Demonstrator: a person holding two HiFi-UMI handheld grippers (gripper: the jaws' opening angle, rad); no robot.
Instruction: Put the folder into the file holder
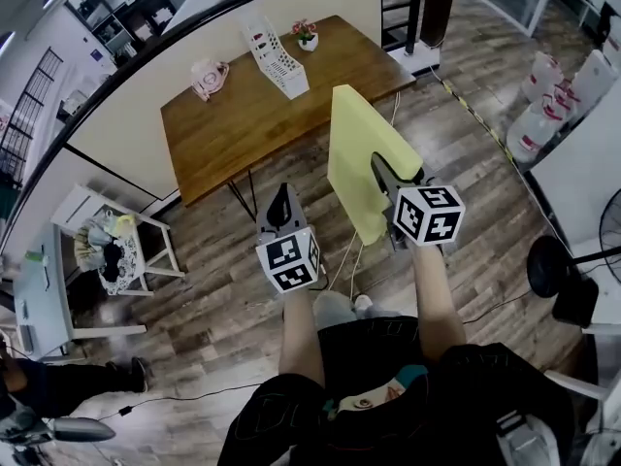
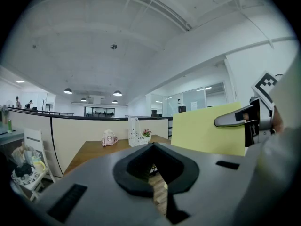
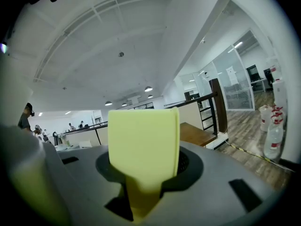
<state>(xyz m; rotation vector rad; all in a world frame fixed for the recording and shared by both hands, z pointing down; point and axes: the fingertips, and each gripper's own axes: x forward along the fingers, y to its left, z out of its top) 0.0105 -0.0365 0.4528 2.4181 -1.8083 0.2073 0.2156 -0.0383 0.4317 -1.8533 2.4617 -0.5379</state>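
Observation:
My right gripper [image 1: 384, 179] is shut on a pale yellow folder [image 1: 357, 151], held upright in the air above the wood floor. The folder [image 3: 143, 145] fills the middle of the right gripper view, clamped between the jaws [image 3: 141, 185]. The white file holder [image 1: 277, 58] stands on the far part of the wooden table [image 1: 233, 129], well ahead of both grippers. My left gripper [image 1: 281, 207] hangs left of the folder, shut and holding nothing. In the left gripper view the file holder [image 2: 136, 136] sits far off beyond the jaws [image 2: 155, 173], with the folder [image 2: 207, 128] at the right.
A pink telephone [image 1: 208, 78] and a small flower pot [image 1: 306, 35] share the table with the holder. A white chair piled with things [image 1: 112, 246] stands at the left. Large water bottles [image 1: 548, 105] and a fan base [image 1: 563, 282] are at the right. Cables cross the floor.

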